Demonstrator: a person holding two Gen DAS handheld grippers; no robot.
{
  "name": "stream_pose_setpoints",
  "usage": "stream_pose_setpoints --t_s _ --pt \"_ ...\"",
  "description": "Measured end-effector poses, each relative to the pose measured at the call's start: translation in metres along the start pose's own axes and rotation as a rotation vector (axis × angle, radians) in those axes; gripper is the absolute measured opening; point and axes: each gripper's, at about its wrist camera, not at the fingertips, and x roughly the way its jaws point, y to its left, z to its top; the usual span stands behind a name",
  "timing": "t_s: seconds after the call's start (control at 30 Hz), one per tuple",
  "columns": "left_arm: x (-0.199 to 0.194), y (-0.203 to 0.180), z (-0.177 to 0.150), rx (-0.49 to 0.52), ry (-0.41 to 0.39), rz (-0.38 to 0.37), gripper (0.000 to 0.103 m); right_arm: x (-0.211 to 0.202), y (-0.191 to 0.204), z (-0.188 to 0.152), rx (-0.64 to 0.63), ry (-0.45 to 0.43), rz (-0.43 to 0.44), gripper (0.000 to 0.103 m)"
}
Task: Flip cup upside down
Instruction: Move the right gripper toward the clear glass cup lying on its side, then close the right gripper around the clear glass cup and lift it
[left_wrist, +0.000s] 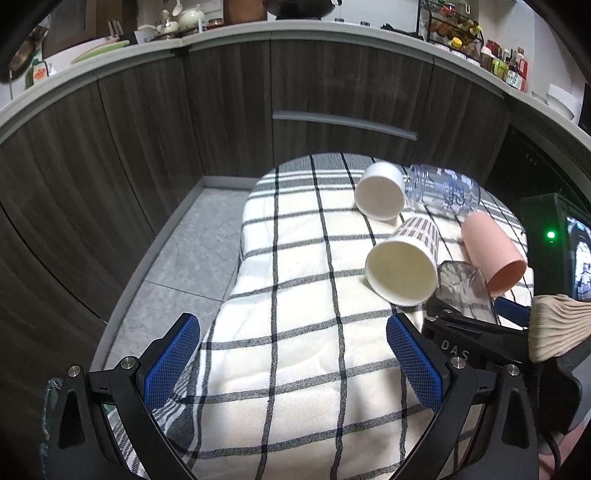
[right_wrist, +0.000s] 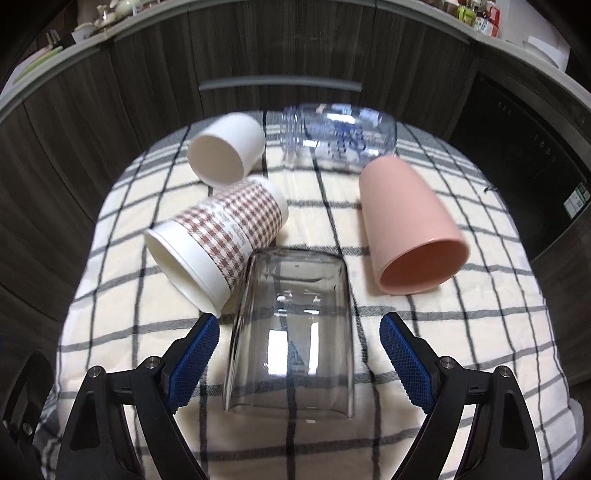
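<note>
Several cups lie on their sides on a checked cloth (right_wrist: 461, 314). A clear glass tumbler (right_wrist: 291, 332) lies between the open fingers of my right gripper (right_wrist: 297, 362), mouth toward the camera, pads apart from its walls. Beside it lie a checked paper cup (right_wrist: 221, 236), a pink cup (right_wrist: 406, 229), a white cup (right_wrist: 225, 151) and a clear printed jar (right_wrist: 340, 140). My left gripper (left_wrist: 291, 362) is open and empty over the cloth, left of the cups; the paper cup (left_wrist: 402, 266), the pink cup (left_wrist: 491, 251) and the right gripper (left_wrist: 476, 332) show there.
The cloth (left_wrist: 295, 332) covers a small table with edges falling off left and front. Dark wood cabinets (left_wrist: 221, 110) with a grey handle stand behind, a tiled floor (left_wrist: 192, 251) to the left. A dark appliance with a green light (left_wrist: 550, 234) stands right.
</note>
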Motion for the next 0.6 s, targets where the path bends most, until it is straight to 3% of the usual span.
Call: stream_pose_setpoints --t_s 0.13,0.6 --pt "0.005 0.001 -0.002 -0.003 0.017 -0.01 0.103 0.017 0.0 -0.002 0.009 0.055 0.017 0.068" --pt "-0.021 -0.013 -0.007 0.024 0.004 -0.035 0.103 -0.005 -0.024 -0.023 0.059 0.072 0.095 0.067"
